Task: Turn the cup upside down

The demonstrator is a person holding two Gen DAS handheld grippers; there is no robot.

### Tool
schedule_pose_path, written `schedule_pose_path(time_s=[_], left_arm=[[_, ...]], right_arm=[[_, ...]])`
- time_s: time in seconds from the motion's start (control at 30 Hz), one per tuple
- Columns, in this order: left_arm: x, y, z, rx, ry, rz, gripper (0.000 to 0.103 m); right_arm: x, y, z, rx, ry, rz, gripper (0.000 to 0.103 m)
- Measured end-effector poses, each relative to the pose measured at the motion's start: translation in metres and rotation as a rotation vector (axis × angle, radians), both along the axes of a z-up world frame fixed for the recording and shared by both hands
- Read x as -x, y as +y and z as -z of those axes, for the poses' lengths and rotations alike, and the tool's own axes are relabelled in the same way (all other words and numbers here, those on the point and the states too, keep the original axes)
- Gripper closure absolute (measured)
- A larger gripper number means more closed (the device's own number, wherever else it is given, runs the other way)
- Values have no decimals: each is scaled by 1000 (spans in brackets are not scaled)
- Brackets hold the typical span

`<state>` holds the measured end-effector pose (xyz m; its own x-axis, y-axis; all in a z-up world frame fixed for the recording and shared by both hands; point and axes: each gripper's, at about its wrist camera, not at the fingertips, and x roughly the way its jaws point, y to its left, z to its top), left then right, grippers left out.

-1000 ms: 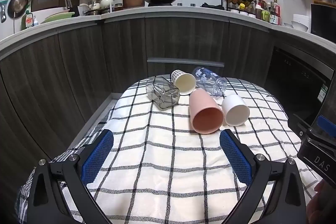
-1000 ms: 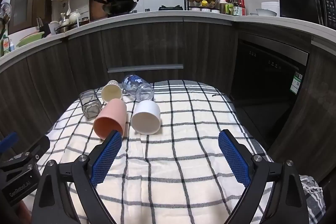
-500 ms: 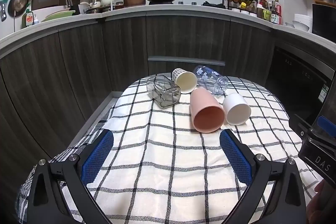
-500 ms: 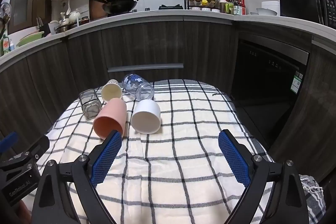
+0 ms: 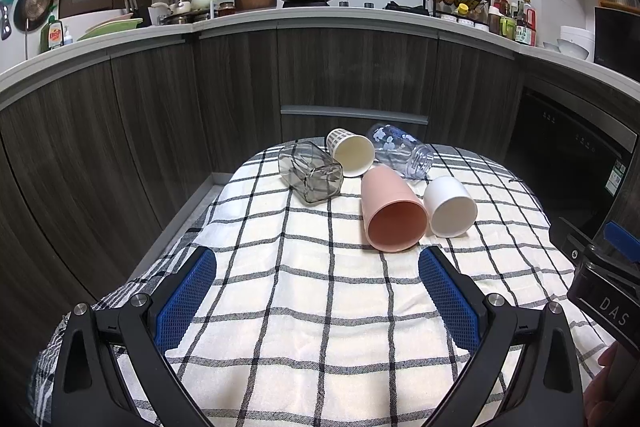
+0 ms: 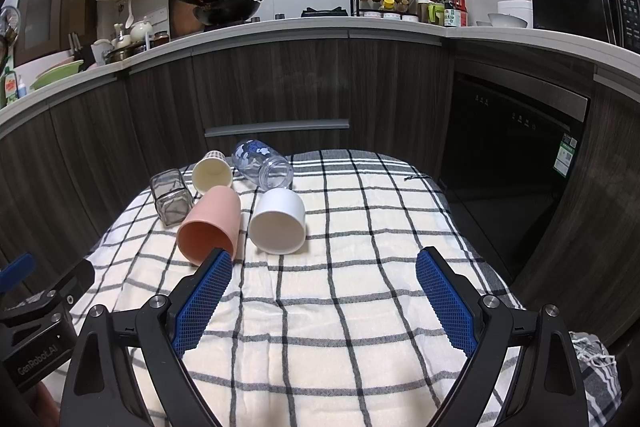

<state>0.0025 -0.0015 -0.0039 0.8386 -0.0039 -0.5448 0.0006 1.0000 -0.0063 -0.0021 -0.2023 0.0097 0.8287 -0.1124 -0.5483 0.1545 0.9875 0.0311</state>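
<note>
Little has moved since the earlier frames; in the left view the cups sit very slightly lower. The left gripper (image 5: 316, 283) hovers with blue-padded fingers (image 5: 186, 297) spread wide, empty, over the checked cloth on the worktop (image 5: 320, 327). The right gripper (image 6: 320, 283) is likewise spread and empty. At its 11 o'clock the pink plastic cup (image 6: 210, 223) lies on its side, touching the white cup (image 6: 278, 225); beyond lie a smoky square glass (image 6: 171, 195), a cream paper cup (image 6: 212, 175) and a clear blue-printed jar (image 6: 262, 167).
</note>
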Motion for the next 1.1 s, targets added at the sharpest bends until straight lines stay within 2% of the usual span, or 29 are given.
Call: schedule_pose_path(time_s=[1.1], left_arm=[[-2,-3,3,4,7,2,0]], right_arm=[[-4,-2,4,-8,8,3,10]])
